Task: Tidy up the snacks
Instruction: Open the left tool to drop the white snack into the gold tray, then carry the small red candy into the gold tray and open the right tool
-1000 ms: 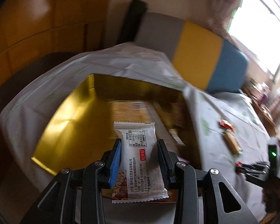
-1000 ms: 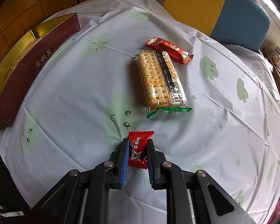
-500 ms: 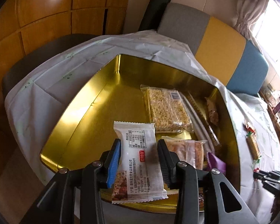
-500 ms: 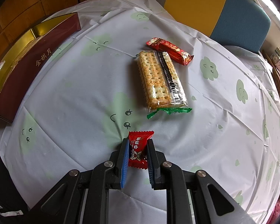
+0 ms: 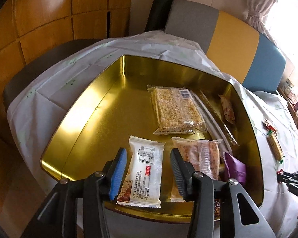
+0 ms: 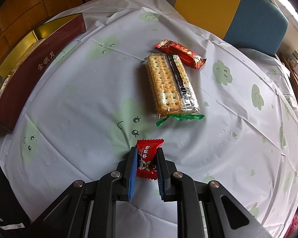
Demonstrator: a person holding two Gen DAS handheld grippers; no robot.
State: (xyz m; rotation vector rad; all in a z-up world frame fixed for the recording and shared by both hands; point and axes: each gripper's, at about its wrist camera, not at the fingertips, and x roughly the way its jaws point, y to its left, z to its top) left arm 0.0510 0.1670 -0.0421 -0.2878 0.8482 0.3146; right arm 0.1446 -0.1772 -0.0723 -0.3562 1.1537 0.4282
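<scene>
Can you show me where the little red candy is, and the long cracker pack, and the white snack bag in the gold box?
little red candy [image 6: 148,158]: right wrist view, middle of wrapper.
long cracker pack [image 6: 165,85]: right wrist view, on the crackers.
white snack bag [image 5: 145,168]: left wrist view, printed middle.

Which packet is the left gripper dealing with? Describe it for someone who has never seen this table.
Find the gold tin. Near its front edge, between the left gripper's just-opening jaws, lies a white packet. Unlike its see-through neighbours, its wrapper is opaque, with black print and a small red label.
</scene>
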